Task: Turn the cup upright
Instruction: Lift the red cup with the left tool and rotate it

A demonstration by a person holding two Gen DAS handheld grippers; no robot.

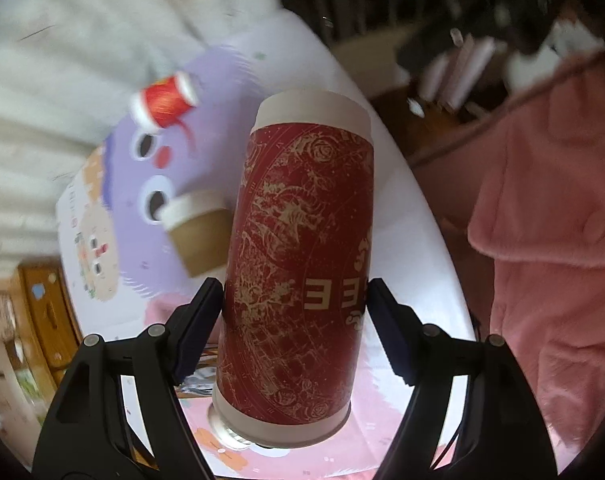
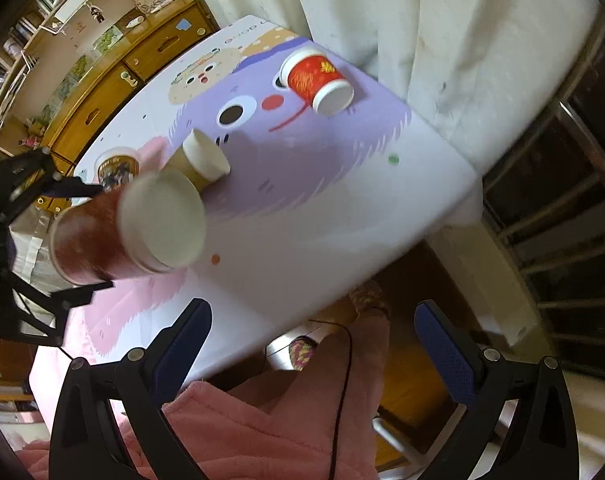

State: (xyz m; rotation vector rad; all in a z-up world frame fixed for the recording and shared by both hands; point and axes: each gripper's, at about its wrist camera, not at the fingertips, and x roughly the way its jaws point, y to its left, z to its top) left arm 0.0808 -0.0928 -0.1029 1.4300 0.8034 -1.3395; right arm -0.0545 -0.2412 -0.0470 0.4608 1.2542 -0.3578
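My left gripper (image 1: pixel 294 304) is shut on a tall dark red paper cup (image 1: pixel 298 264) with gold patterns, held above the table. In the right wrist view the same cup (image 2: pixel 102 232) is held tilted on its side in the air, its white end (image 2: pixel 162 220) facing the camera, with the left gripper (image 2: pixel 78 240) around it. My right gripper (image 2: pixel 312 340) is open and empty, near the table's front edge over a pink-clad lap.
A brown paper cup (image 2: pixel 198 164) lies on its side on the cartoon-printed table (image 2: pixel 342 200); it also shows in the left wrist view (image 1: pixel 198 228). A small red cup (image 2: pixel 316 80) lies on its side farther back. A printed cup (image 2: pixel 116 166) stands at the left. White curtain behind.
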